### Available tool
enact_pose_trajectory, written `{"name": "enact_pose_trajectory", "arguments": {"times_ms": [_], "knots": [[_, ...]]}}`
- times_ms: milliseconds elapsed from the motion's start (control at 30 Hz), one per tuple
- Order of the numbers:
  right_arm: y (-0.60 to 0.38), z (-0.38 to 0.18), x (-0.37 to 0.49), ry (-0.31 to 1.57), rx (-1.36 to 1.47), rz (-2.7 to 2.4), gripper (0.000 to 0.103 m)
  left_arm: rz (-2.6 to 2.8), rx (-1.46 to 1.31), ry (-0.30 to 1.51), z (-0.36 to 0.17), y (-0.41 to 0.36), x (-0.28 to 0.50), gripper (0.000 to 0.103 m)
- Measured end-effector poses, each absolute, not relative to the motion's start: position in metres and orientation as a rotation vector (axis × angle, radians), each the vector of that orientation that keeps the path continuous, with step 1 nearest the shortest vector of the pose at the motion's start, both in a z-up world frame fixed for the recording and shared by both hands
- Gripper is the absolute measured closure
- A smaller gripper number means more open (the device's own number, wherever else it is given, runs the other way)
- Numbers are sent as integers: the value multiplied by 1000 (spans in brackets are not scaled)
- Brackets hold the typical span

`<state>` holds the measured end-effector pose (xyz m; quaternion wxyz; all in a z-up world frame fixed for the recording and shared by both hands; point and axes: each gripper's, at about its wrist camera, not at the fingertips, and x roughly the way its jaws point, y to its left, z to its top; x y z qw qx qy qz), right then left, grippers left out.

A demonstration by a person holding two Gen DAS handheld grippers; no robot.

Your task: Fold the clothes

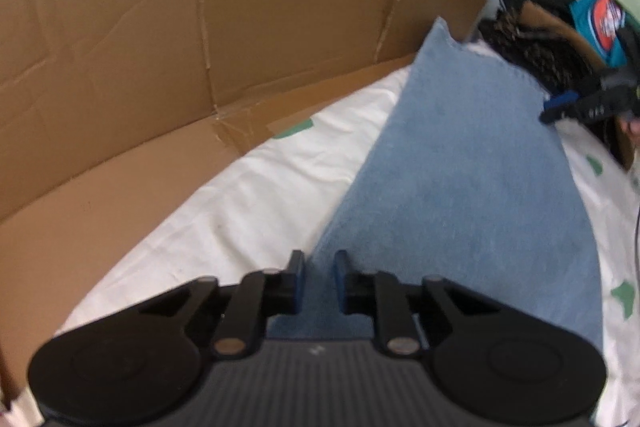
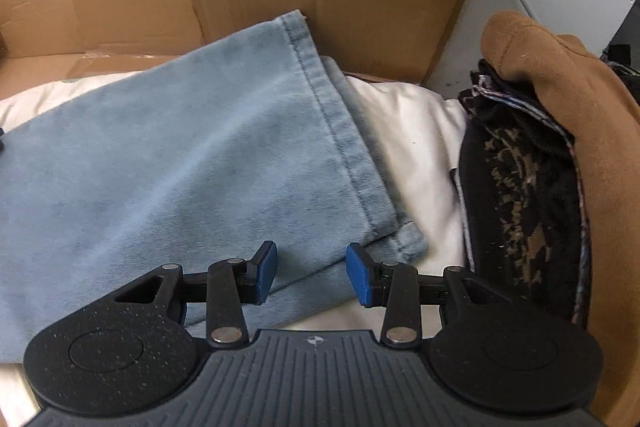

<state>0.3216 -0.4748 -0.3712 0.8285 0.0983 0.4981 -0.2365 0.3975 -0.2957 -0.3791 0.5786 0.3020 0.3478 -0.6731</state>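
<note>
The left gripper (image 1: 319, 279) points down at the near end of the jeans (image 1: 460, 167). Its pads stand a narrow slit apart and denim fills that slit, so it is clenched on the jeans' near edge, right at their left side. The picture is blurred here and shows no finer detail of the pinch.

The right gripper (image 2: 311, 269) is released. Its blue pads (image 2: 362, 279) stand well apart above the hem corner of the jeans, with denim under the left pad and the hem's stitched edge running up between the two. Neither pad presses on the cloth. In the left wrist view this gripper sits at the jeans' right edge, toward their far end.

The jeans are pale blue and lie flat on the sheet (image 1: 240, 195) as one long strip. They reach from the sheet's near side to its far edge, where the hem corner rests against the cardboard (image 1: 200, 27).

The sheet is white with green marks. The cardboard stands upright along its far edge, creased and folded into panels.

At the sheet's right edge is a pile of clothes: a black knit (image 2: 520, 195) with a tan pattern, and a brown top (image 2: 560, 75) draped over it. Beyond the pile is a teal bag (image 1: 600, 23).
</note>
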Motion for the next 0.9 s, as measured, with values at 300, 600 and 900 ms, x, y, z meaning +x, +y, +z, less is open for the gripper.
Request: {"name": "enact_pose_trajectory", "arguments": {"times_ms": [300, 600, 900], "knots": [[-493, -367, 318, 1130, 242, -487, 58, -1519, 743, 750, -380, -299, 388, 102], [-502, -341, 293, 1152, 256, -404, 58, -1411, 738, 746, -352, -313, 373, 95], [-523, -348, 262, 895, 539, -400, 58, -1459, 733, 721, -315, -342, 312, 84]]}}
